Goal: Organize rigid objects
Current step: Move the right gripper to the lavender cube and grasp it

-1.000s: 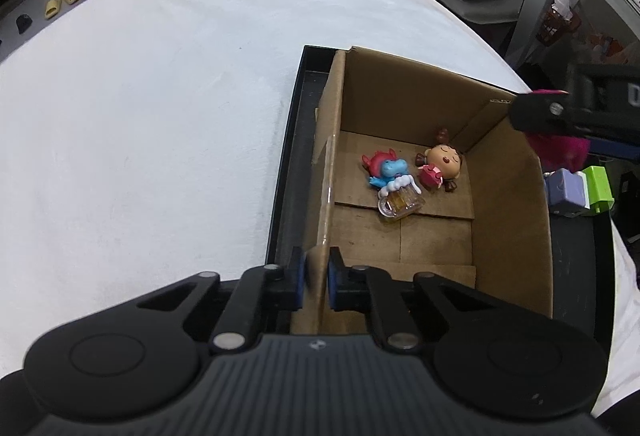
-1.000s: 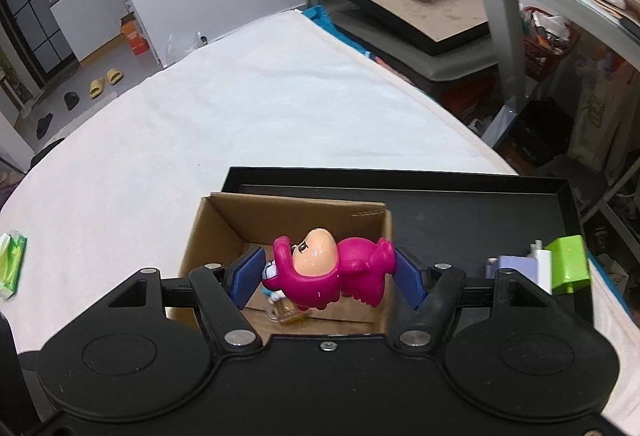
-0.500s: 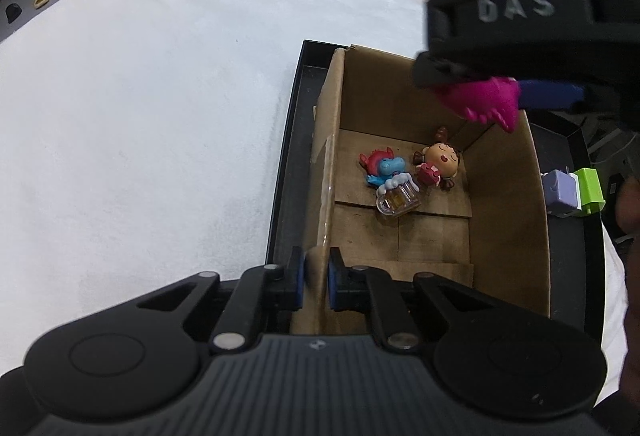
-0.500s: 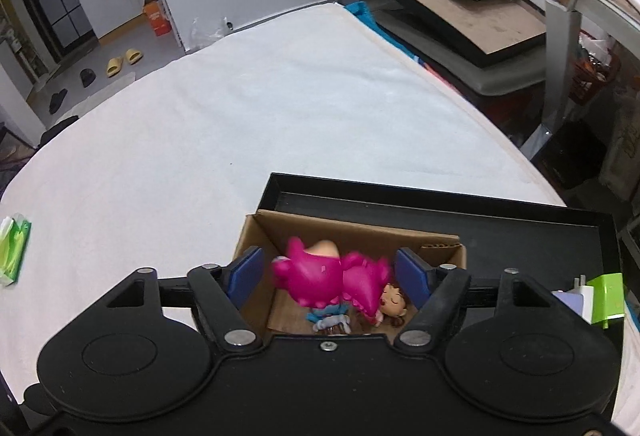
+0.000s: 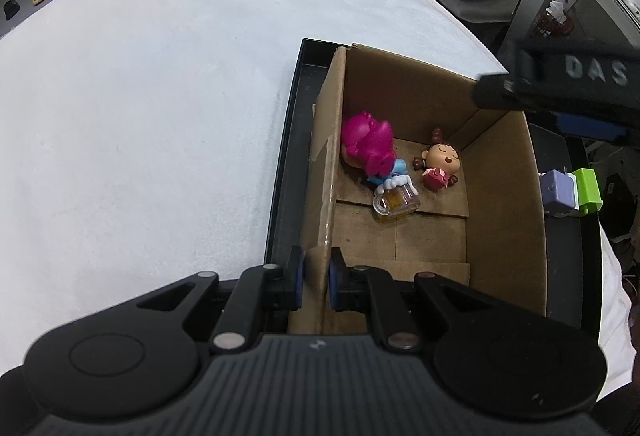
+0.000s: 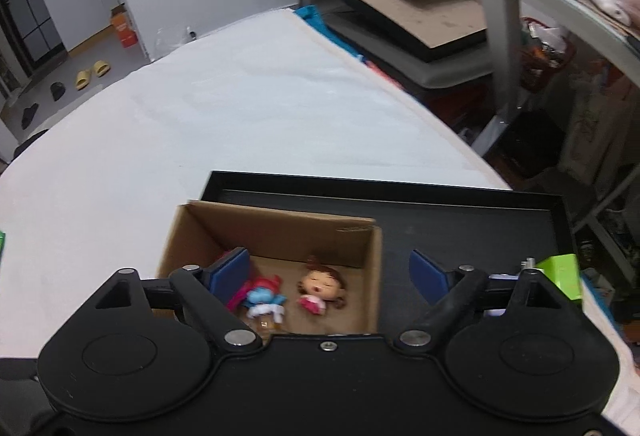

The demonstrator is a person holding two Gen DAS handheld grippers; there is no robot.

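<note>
Left wrist view takes in a broad white table [image 5: 140,116] bearing a black tray [image 5: 286,172], and on that tray an open cardboard box [image 5: 500,204] whose near-left wall is pinched between the pads of the left gripper [image 5: 316,278], pressed together on the cardboard to steady it. The step in hand looks like the drop-off of one toy into the box: the right gripper [image 6: 330,270] hangs above the box with its jaws spread wide and nothing between them, while a magenta figure [image 5: 368,146] lies inside against the left wall, partly over a blue figure [image 5: 394,170]. From the right wrist view only a sliver of magenta shows beside the left pad, so that toy sits below and to the left of the claw, apart from it. Beside these rest a doll with brown hair [image 5: 438,164] and a small clear mug [image 5: 396,198], all in the far half of the box floor. Outside the box, on the tray's right side, stand a lilac block [image 5: 556,190] and a green block [image 5: 586,186], touching each other. The next move, I judge, calls for the right claw to swing toward those blocks and close on one, keeping clear of the box's right wall.
</note>
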